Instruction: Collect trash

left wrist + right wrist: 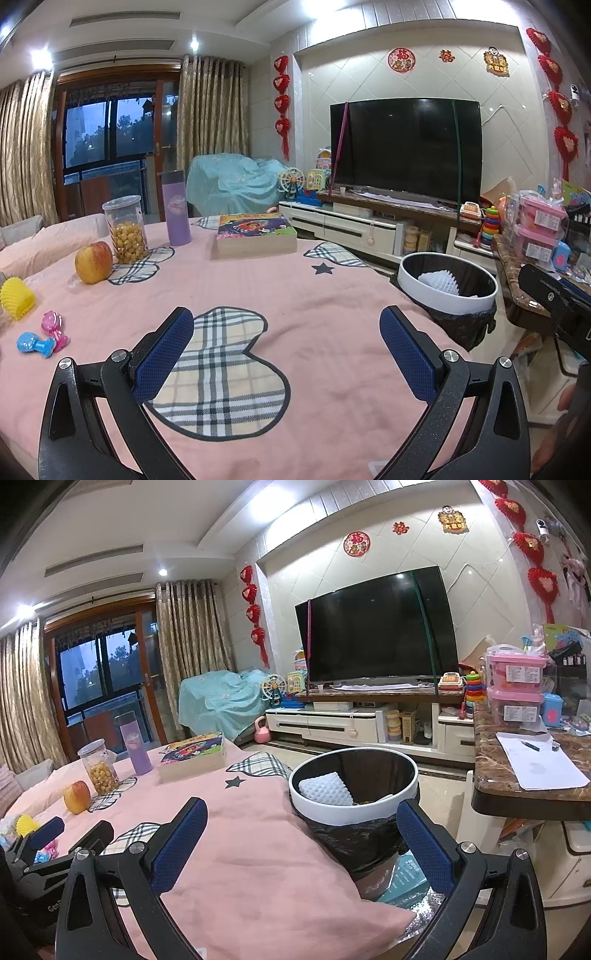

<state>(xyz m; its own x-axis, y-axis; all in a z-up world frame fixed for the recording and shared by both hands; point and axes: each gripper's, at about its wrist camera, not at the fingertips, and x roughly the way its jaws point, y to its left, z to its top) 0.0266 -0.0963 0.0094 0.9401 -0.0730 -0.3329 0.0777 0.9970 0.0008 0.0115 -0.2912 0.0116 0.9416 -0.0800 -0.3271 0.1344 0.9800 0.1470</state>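
Both our grippers gape empty: yellow foam sleeve (pixel 16 297) lies far left of our left gripper (pixel 286 354), nearer than our right gripper (pixel 303 843) by the bin (pixel 373 814).

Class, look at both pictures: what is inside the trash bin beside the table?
Inside the trash bin lies a white foam fruit net against the black liner, with a few small scraps beside it. The bin's wall hides whatever sits deeper down.

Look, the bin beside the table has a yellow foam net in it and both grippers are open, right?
Almost. The foam net in the bin is white, not yellow; the right wrist view looks straight into it. The yellow net lies on the table in the left wrist view. The left gripper and right gripper are both open.
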